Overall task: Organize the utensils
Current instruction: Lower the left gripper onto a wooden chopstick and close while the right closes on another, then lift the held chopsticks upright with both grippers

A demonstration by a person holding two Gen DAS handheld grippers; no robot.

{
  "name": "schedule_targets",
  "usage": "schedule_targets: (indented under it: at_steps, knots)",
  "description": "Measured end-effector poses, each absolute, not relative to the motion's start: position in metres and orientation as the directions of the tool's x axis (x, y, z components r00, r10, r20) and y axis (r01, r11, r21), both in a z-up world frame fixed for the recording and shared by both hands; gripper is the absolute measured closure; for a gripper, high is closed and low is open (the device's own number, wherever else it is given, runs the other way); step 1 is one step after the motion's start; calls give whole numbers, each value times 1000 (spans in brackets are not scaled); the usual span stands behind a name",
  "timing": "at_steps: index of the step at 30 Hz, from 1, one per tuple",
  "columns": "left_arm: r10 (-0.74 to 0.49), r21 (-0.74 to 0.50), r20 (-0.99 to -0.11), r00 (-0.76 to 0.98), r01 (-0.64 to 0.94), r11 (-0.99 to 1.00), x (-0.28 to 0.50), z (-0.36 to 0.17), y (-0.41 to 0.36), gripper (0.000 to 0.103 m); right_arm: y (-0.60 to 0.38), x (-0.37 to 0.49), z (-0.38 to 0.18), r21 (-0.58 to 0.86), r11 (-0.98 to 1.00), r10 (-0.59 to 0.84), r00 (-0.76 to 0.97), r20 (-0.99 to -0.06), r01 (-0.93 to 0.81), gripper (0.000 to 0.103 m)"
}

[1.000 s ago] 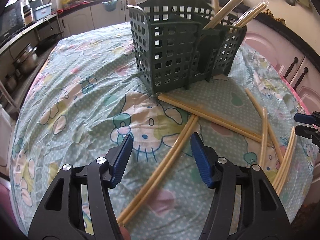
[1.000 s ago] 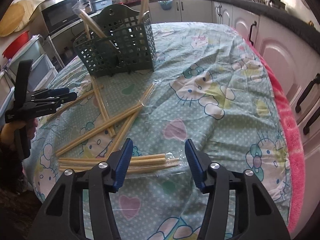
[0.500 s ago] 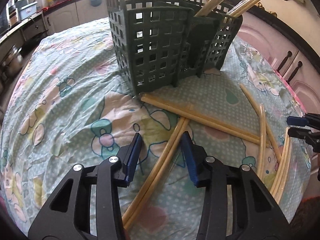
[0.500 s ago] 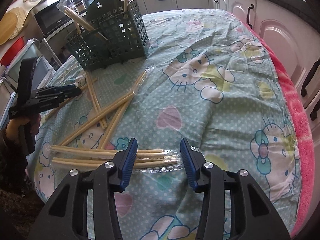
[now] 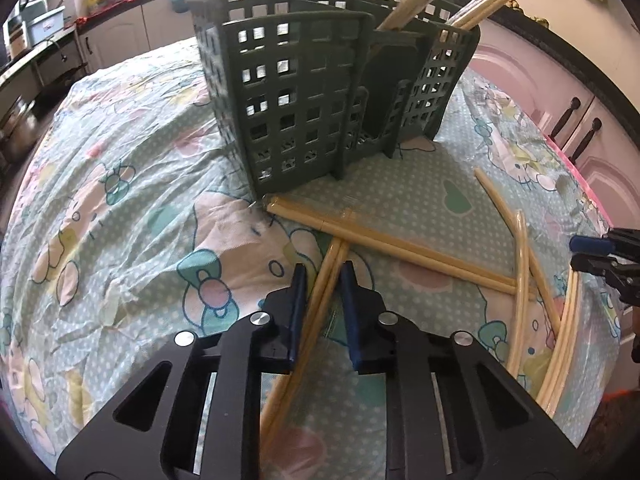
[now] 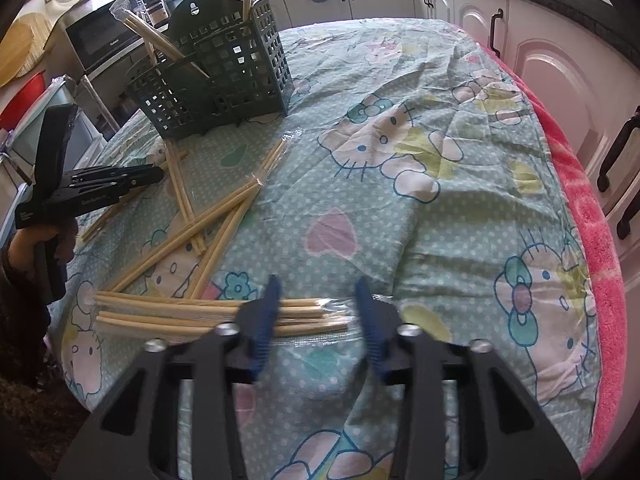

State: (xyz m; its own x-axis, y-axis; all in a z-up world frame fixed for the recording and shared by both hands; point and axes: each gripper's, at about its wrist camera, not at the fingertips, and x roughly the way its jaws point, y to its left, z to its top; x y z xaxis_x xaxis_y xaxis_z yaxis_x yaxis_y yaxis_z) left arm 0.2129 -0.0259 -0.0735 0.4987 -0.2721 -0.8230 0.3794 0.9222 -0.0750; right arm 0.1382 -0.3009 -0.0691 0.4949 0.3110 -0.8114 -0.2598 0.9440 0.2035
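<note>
Cloth (image 6: 440,208) printed with cartoon cats covered the table. Toward its far side stood a green caddy (image 5: 304,92) with several chopstick packs leaning out of its compartments. More packs (image 6: 208,220) lay scattered and crossed on the cloth in front of it. The left gripper (image 5: 322,280) had just been closing, its blue fingers (image 5: 298,304) nearly together around one pack (image 5: 316,312), though contact could not be told. The right gripper (image 6: 318,300), also just closing, was blurred; its fingers (image 6: 266,312) were spread above two packs (image 6: 192,316) near the table's edge.
</note>
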Motion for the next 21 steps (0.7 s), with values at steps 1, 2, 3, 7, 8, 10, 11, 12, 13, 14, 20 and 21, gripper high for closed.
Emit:
schedule_targets:
  at_steps: [1, 2, 3, 7, 8, 10, 11, 12, 13, 14, 20, 21]
  knots:
    - [-272, -75, -823, 500, 378, 923, 212, -73, -24, 93, -301, 138, -69, 208, 942, 316, 495, -809, -262, 94]
    - [-271, -76, -822, 500, 376, 923, 211, -73, -22, 94, -301, 137, -68, 204, 944, 313, 500, -808, -261, 96]
    - [-273, -79, -822, 500, 374, 924, 210, -73, -21, 97, -301, 137, -68, 206, 943, 315, 503, -805, -262, 100]
    - [-284, -103, -819, 499, 359, 928, 206, -72, -12, 99, -303, 136, -62, 221, 938, 333, 517, -789, -267, 102]
    - [-289, -111, -818, 498, 356, 928, 205, -72, -9, 99, -304, 136, -61, 220, 939, 332, 522, -786, -266, 102]
    - [-300, -130, -812, 501, 347, 929, 202, -71, -4, 99, -307, 136, -56, 224, 937, 337, 524, -782, -268, 102]
    - [-303, -134, -809, 503, 344, 929, 201, -71, -2, 99, -308, 136, -55, 222, 938, 334, 524, -783, -266, 102]
    - [-305, -137, -806, 508, 342, 930, 199, -70, 0, 99, -311, 136, -53, 216, 942, 324, 529, -784, -257, 102]
    - [-306, -137, -803, 511, 341, 930, 198, -69, 1, 100, -315, 135, -51, 219, 945, 319, 535, -782, -243, 102]
    - [-306, -138, -800, 516, 339, 931, 196, -67, 2, 100, -318, 135, -51, 227, 945, 321, 535, -782, -235, 102]
    - [-310, -155, -783, 539, 313, 937, 186, -58, 18, 100, -324, 132, -55, 247, 938, 339, 502, -795, -241, 85]
    - [-311, -159, -780, 542, 310, 937, 185, -56, 20, 100, -323, 133, -56, 255, 936, 347, 497, -796, -245, 80]
